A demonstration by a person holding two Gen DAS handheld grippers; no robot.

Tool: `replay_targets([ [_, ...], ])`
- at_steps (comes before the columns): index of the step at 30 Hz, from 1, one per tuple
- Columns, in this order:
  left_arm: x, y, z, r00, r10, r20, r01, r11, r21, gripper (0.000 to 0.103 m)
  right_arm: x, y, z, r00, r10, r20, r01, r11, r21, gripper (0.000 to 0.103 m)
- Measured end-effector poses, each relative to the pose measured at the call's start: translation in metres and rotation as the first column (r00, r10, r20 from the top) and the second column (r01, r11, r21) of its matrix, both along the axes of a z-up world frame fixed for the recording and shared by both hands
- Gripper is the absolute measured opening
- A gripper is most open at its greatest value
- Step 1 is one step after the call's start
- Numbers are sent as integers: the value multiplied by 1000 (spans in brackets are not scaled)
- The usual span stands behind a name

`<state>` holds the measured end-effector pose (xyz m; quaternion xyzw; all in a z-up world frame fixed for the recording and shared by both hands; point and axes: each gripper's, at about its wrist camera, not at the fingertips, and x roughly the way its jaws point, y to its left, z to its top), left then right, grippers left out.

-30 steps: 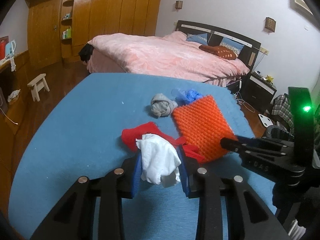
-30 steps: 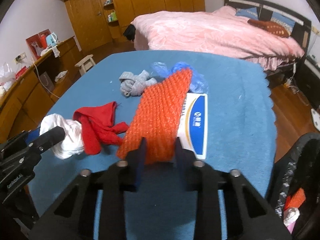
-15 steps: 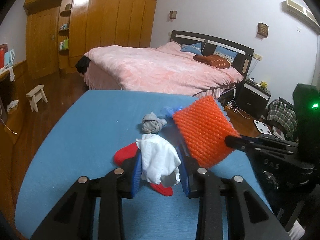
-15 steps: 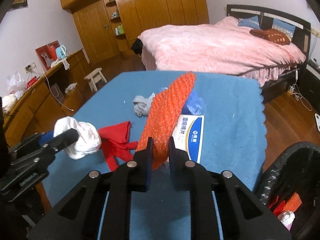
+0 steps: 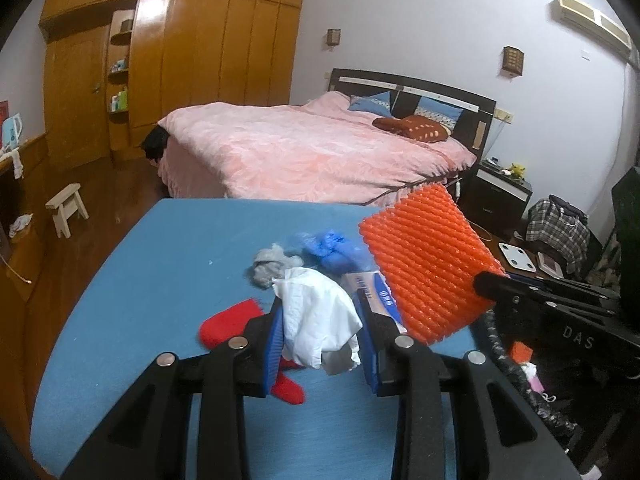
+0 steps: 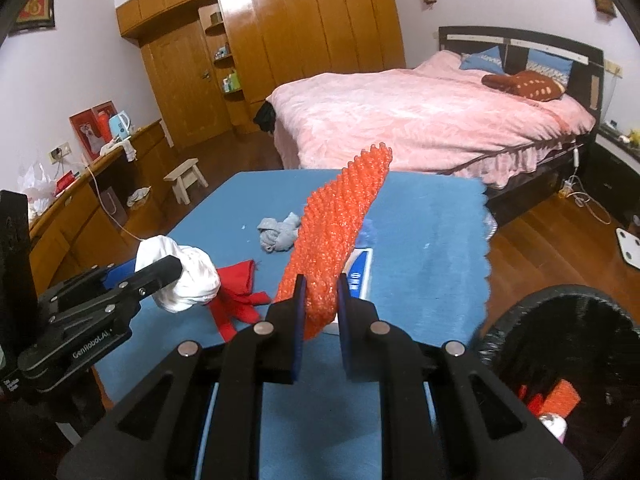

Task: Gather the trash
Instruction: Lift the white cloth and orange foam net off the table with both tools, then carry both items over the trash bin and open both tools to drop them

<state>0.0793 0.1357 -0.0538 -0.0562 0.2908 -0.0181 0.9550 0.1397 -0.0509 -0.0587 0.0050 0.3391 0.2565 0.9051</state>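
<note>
My left gripper (image 5: 320, 344) is shut on a crumpled white tissue wad (image 5: 316, 322) and holds it above the blue table (image 5: 160, 280); it also shows in the right wrist view (image 6: 180, 276). My right gripper (image 6: 320, 312) is shut on an orange bubble-wrap sheet (image 6: 340, 232), lifted off the table and standing up; it also shows in the left wrist view (image 5: 428, 264). A black trash bin (image 6: 560, 360) with some trash inside sits at the lower right, below the table's edge.
On the table lie a red cloth (image 6: 236, 292), a grey sock ball (image 6: 278, 232), a blue plastic bag (image 5: 332, 246) and a white-and-blue box (image 6: 360, 272). Beyond are a pink bed (image 6: 420, 120), a wooden stool (image 6: 186, 178) and wardrobes.
Both grippers have risen and drawn back toward the table's near right corner, carrying the tissue and the orange sheet. The bin has come further into view.
</note>
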Motion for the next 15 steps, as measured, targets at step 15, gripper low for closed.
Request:
replay_targets([
  [15, 4, -65, 19, 992, -120, 34, 120, 993, -9, 33, -29, -82, 13, 989, -147, 28, 147, 989, 2, 14],
])
